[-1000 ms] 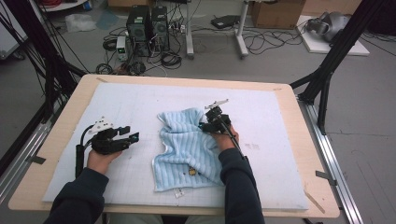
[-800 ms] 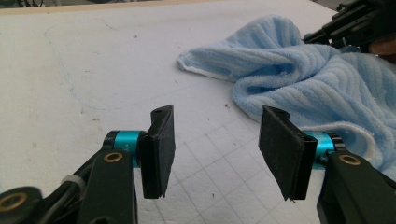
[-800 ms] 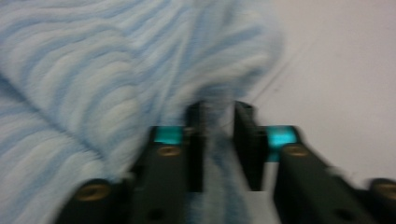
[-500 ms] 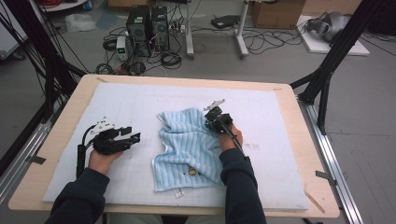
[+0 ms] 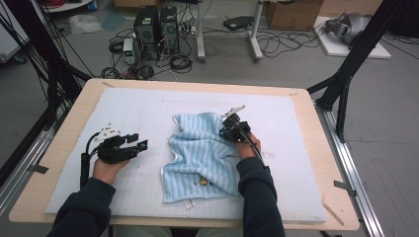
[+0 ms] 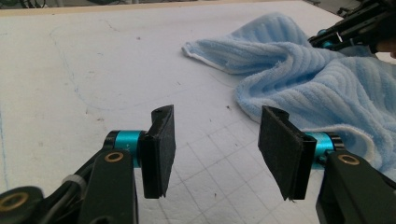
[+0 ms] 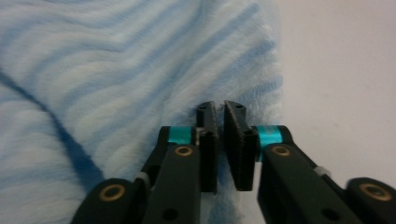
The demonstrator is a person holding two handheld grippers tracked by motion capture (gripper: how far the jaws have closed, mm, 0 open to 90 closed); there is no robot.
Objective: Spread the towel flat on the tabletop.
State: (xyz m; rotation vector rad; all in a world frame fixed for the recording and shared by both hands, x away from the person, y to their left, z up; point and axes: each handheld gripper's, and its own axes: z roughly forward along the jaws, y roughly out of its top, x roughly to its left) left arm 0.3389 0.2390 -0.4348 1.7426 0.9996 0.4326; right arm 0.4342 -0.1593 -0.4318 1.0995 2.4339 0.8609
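A light blue striped towel (image 5: 202, 153) lies crumpled on the white mat, partly folded over itself. My right gripper (image 5: 225, 132) rests low at the towel's right edge (image 7: 116, 70). Its jaws (image 7: 219, 112) have just been opening and stand a narrow gap apart, with the pile beneath them and no fold pinched between the pads. My left gripper (image 5: 141, 143) hovers over bare mat to the left of the towel. In the left gripper view it is open (image 6: 215, 149) with nothing between its pads, and the towel (image 6: 317, 79) and the other gripper (image 6: 355, 28) lie farther off.
The white gridded mat (image 5: 148, 108) covers most of the wooden table (image 5: 306, 98). A small white label (image 5: 187, 203) sticks out at the towel's near edge. Computers, cables and black frame legs stand on the floor beyond the table.
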